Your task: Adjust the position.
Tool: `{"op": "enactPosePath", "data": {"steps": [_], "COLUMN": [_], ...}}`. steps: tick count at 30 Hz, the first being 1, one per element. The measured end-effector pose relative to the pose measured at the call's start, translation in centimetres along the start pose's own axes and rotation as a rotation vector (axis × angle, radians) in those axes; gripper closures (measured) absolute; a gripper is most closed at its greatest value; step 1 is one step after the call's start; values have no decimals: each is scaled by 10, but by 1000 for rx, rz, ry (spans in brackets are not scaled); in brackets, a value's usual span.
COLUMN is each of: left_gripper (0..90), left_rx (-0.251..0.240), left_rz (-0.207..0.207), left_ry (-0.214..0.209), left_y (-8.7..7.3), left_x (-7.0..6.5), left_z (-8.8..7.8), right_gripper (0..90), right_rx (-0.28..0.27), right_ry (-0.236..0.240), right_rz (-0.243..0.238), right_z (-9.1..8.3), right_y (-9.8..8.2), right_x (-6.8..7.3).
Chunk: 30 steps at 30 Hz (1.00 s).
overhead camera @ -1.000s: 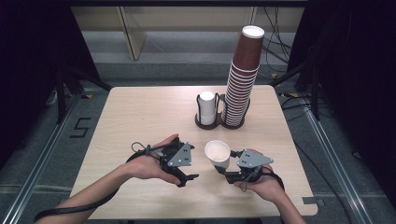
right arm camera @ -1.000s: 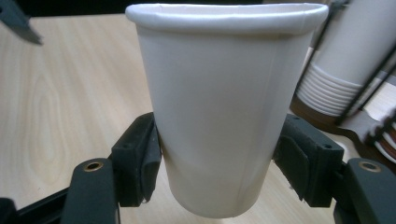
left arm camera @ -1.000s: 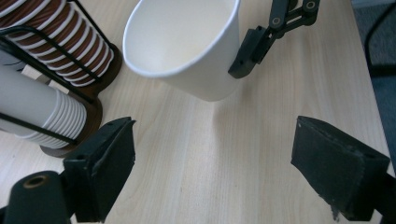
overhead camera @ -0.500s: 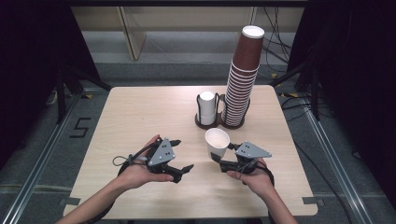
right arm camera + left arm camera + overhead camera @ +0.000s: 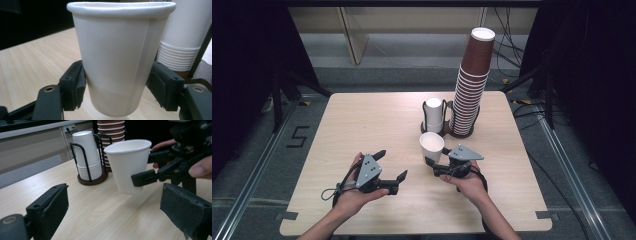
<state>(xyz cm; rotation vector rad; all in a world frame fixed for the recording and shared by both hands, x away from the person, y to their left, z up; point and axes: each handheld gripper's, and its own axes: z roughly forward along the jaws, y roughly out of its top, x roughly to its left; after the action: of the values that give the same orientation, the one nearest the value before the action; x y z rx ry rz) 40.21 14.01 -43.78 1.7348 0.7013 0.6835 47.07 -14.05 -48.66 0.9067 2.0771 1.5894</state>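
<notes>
— White paper cup [image 5: 431,145]: count?
— One loose, pinched low on its sides between the jaws of the right gripper [image 5: 432,165]. It sits upright, mouth up, lifted clear of the wooden table [image 5: 362,125] near the front centre.
— Left gripper [image 5: 391,172]?
— Jaws spread wide, nothing between them, just left of the cup.
— Stacks?
— Two, side by side in a black wire holder [image 5: 446,119] at the table's far right: one short white stack [image 5: 433,115], one tall brown stack [image 5: 472,85]. Individual cups too many to count reliably.
— Hands?
— Two, one per gripper.
</notes>
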Motion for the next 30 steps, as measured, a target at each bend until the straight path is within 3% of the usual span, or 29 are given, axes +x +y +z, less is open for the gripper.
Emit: {"op": "enactPosePath", "data": {"steps": [2,3,4,7,16,17,18,22,26,28,29,30], "left_gripper": [75,75,76,80,76,76,76,76,77,77,77,77], "left_rx": [-5,-5,-7,18,25,22,21,23,0,5,17,16], "left_rz": [-4,-6,-7,1,-34,-40,-41,-55,-59,-72,-73,-74], "left_ry": [15,21,24,63,73,76,77,84,79,85,90,90], "left_y": [-4,-6,-8,-14,-22,-22,-23,-24,-25,-25,-25,-25], "left_x": [2,4,6,10,13,13,14,15,17,16,16,16], "left_z": [-2,-2,-2,-6,-9,-9,-9,-8,-6,-7,-8,-8], "right_gripper": [338,338,338,337,337,337,337,337,336,336,335,335], "right_rx": [17,35,31,76,97,121,108,118,147,152,157,156], "right_ry": [-12,3,-13,-29,-7,-10,-19,-7,-29,-7,-15,-24], "right_rz": [-28,5,-25,-36,-60,-43,-74,-61,-60,-65,-38,-54], "right_z": [6,9,12,21,47,47,49,55,55,58,58,59], "right_y": [-2,-3,-4,-3,4,3,3,1,2,1,1,1], "right_x": [-2,-1,-2,0,9,11,11,13,13,12,13,13]}}
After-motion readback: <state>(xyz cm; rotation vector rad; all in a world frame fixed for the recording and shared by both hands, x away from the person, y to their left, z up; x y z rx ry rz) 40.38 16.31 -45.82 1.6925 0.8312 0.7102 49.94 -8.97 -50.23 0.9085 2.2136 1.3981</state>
